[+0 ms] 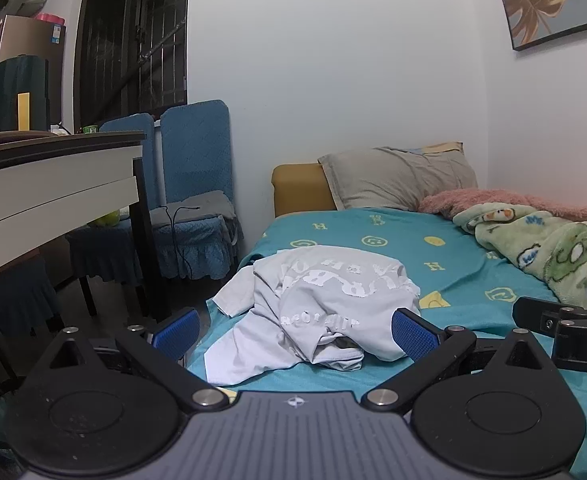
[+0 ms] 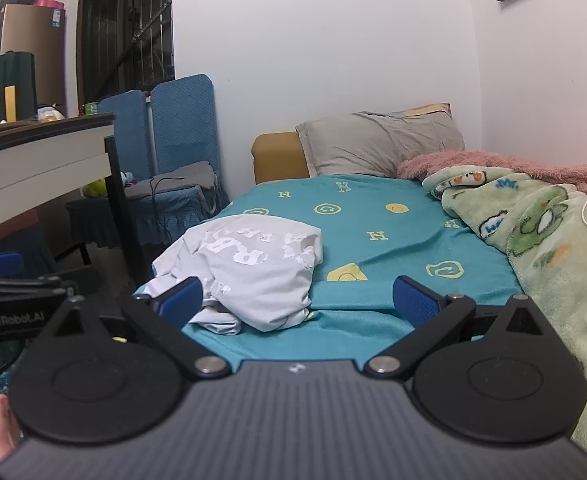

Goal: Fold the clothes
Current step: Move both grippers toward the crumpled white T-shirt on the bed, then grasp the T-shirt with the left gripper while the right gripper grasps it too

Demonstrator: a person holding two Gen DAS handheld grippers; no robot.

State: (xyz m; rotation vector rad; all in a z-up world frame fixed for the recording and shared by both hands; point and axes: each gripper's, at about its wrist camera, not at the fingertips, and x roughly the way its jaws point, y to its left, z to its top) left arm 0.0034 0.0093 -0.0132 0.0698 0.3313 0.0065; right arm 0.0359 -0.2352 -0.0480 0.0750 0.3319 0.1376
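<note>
A light grey T-shirt with white lettering lies crumpled in a heap on the teal bed sheet, near the bed's left edge. My left gripper is open just short of the heap, nothing between its blue pads. In the right wrist view the same T-shirt sits ahead and to the left. My right gripper is open too, its left pad close to the shirt's near edge and its right pad over bare sheet. Each gripper shows at the edge of the other's view.
A green cartoon blanket and a pink fleece cover the bed's right side by the wall. A grey pillow rests at the headboard. Left of the bed are a white table and blue-covered chairs.
</note>
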